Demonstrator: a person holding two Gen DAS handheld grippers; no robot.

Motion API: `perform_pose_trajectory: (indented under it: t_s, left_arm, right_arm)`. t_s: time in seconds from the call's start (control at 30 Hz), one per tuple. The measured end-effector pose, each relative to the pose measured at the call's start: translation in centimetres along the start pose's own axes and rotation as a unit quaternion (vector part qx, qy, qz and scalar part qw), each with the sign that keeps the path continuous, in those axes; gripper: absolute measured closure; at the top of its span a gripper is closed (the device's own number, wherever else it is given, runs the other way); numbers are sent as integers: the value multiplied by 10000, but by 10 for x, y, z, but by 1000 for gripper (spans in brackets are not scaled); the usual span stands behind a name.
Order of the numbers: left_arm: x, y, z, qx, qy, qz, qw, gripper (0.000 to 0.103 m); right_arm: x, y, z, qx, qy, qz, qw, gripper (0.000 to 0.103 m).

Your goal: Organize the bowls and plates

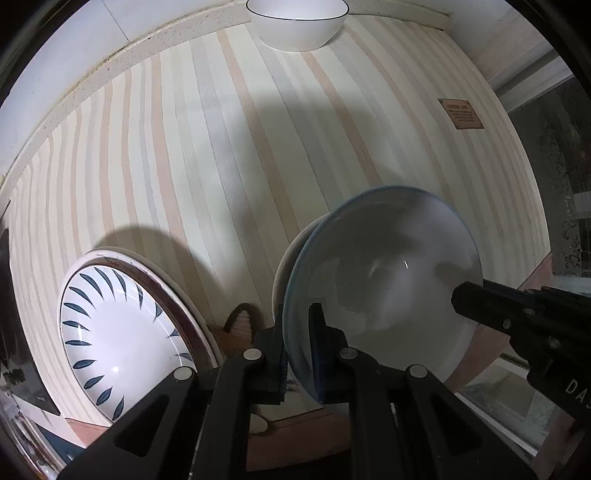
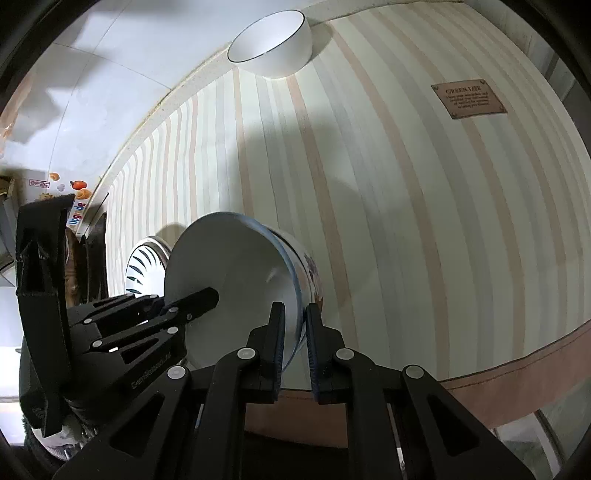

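Observation:
A white bowl with a blue rim (image 1: 384,280) is held tilted above the striped tablecloth (image 1: 207,155), with a second bowl nested under it. My left gripper (image 1: 297,347) is shut on its near rim. My right gripper (image 2: 293,343) is shut on the opposite rim of the same bowl (image 2: 229,280), whose outside has a floral print (image 2: 312,273). The right gripper's finger (image 1: 491,306) shows in the left wrist view; the left gripper's finger (image 2: 192,302) reaches into the bowl in the right wrist view. A plate with blue leaf marks (image 1: 122,332) lies at the left.
A white bowl with a thin dark rim (image 1: 297,22) stands at the far edge of the table, also in the right wrist view (image 2: 273,40). A brown label (image 2: 469,99) is sewn on the cloth at the right. The table's near edge (image 2: 517,380) is close.

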State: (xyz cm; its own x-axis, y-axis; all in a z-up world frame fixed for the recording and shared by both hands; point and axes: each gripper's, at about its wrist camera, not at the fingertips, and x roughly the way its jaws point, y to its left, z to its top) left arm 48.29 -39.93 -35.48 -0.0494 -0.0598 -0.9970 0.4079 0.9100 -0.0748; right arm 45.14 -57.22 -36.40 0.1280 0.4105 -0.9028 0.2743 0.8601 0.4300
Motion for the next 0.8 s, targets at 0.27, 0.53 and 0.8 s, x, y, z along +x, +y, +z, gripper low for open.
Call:
perform_pose_trajectory:
  t_s: [0.27,0.53,0.8]
  left_arm:
    - [1,10,5,-159,181,-240,9994,94]
    - [-17,18,8,-52,37,-127,9999,93]
    - [-58,31,55,-321,-571,-278,9975,85]
  right_arm:
    - [10,-11,6,258,181,218,9993,90]
    - [16,-12,13,265,349,297,9986,91]
    - [-34,-17,67,324,-214,531,9978,86]
